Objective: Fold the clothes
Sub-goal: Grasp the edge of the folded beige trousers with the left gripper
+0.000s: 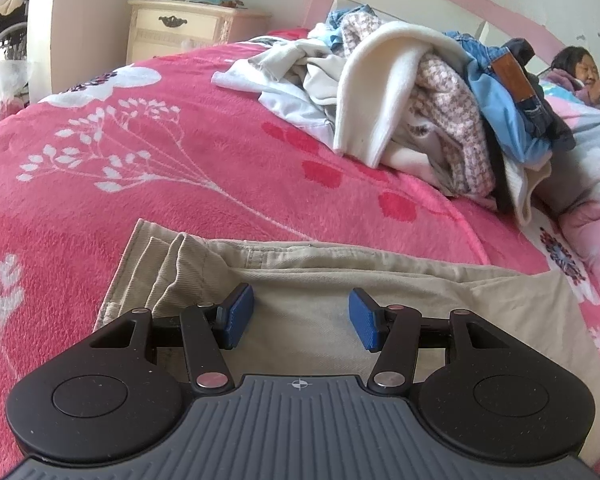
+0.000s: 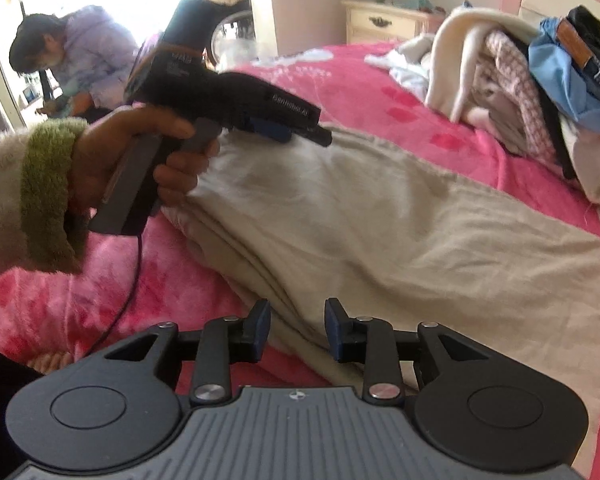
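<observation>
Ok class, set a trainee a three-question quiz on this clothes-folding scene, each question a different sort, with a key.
1. True or false: the khaki trousers lie on a pink floral blanket.
2. Where is the pile of unfolded clothes? A: on the floor. B: on the bed beyond the trousers. C: in a basket.
3. Fill in: the left gripper hangs over the trousers with its jaws ____.
Key: 1 true; 2 B; 3 open.
</observation>
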Demonstrator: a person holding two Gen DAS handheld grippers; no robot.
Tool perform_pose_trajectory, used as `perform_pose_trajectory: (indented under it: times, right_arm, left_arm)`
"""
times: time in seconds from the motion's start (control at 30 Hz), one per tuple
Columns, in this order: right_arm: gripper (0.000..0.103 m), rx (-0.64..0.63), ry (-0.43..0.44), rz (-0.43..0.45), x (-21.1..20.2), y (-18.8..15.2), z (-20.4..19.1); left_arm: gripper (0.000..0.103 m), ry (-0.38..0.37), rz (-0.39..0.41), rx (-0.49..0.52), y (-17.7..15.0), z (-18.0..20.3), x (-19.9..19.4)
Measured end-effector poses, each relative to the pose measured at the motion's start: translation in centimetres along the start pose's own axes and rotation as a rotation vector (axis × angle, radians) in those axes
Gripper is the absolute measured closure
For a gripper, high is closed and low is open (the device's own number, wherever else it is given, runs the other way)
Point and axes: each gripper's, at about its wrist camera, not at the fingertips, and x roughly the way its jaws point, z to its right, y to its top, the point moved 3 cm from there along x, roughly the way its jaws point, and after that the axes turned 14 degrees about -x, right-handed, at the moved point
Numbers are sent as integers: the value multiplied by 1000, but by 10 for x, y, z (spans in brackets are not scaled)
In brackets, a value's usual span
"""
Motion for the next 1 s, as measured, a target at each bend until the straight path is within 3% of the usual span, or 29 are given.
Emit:
perform_pose_trajectory:
  times: [0.17, 0.4, 0.53, 0.7, 1.0]
  right_arm:
    - [71, 34, -58, 60, -7, 9, 19]
    - [71, 160, -121, 54, -2, 8, 61]
    - [71, 204, -111, 25, 6, -1, 74]
    - [71, 254, -112, -27, 15, -14, 82]
    - [71, 241, -101, -28, 18, -9, 78]
  left_arm:
    - [47, -2, 36, -75, 11, -13, -26]
    - [38, -26, 94, -179, 27, -68, -83]
    - [36, -72, -19, -227, 26, -99, -84]
    - [36, -142, -142, -174, 12, -100, -72]
    - [36, -158, -147, -190, 16, -100, -32]
